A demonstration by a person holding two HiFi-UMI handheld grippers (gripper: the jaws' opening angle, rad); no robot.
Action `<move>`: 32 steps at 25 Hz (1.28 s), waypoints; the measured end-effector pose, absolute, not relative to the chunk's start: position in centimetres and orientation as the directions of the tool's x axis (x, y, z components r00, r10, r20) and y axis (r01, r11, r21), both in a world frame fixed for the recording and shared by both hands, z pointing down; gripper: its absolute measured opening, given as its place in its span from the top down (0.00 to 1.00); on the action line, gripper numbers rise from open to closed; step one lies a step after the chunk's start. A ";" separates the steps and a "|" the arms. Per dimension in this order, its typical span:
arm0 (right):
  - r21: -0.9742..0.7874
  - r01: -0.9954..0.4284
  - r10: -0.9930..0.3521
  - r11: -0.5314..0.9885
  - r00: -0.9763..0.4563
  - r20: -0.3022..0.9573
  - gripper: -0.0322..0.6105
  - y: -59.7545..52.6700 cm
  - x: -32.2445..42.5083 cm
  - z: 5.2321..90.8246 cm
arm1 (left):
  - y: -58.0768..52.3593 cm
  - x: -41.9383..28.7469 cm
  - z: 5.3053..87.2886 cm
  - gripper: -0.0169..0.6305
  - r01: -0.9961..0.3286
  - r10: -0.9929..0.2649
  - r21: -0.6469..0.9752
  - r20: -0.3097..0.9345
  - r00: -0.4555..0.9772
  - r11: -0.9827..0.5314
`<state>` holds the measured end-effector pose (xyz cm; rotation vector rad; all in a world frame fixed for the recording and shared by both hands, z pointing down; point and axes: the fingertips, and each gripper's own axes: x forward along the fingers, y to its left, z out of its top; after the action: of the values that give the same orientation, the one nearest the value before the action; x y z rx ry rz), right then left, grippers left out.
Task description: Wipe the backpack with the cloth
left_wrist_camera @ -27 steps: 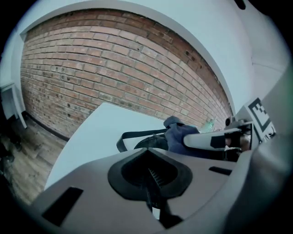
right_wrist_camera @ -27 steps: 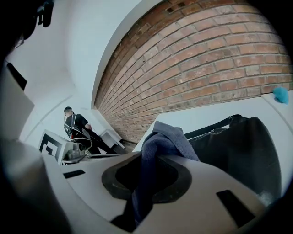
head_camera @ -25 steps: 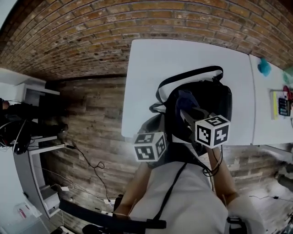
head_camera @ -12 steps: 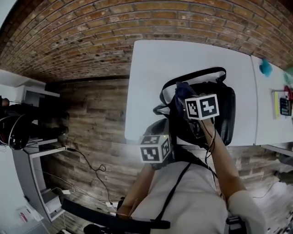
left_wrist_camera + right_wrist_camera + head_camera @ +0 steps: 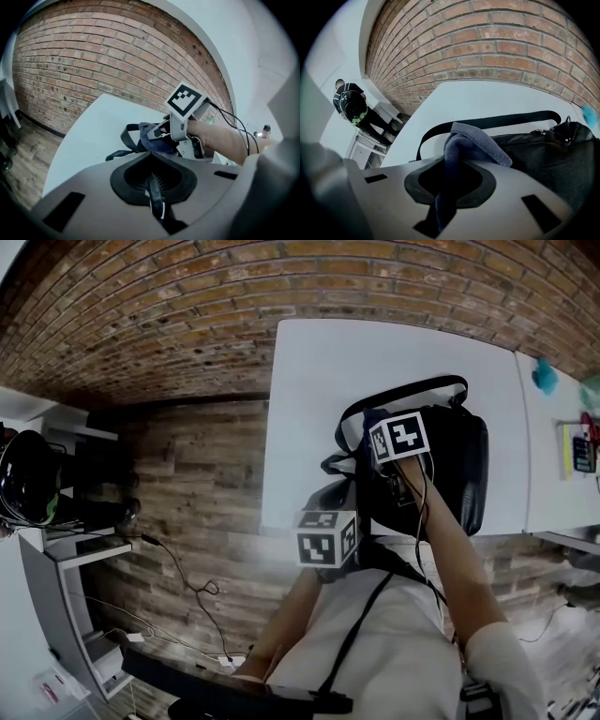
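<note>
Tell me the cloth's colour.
The cloth is greyish blue, and the right gripper view shows it best.

1. The head view looks steeply down from above the person's chest onto the white table. Wooden floor lies to the left and a brick wall beyond the far edge.
2. The left gripper view sits low at the tabletop's near edge. It faces across to the wall, close to the backpack and the right gripper.
3. The right gripper view rides just over the backpack, looking past the cloth toward the wall.
4. All three share backpack, tabletop and wall.
</note>
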<state>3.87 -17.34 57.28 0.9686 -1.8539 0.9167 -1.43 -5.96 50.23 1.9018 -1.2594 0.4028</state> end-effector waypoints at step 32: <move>-0.132 -0.858 -0.198 0.497 -0.260 0.945 0.89 -8.4 4.4 55.9 | -4.9 -1.9 50.4 0.97 -0.850 -0.594 0.468 0.620 0.512 -0.243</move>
<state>4.45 -8.43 55.91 0.8960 -1.7458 0.8295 -1.91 -4.88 50.41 1.9536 -1.1828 0.4044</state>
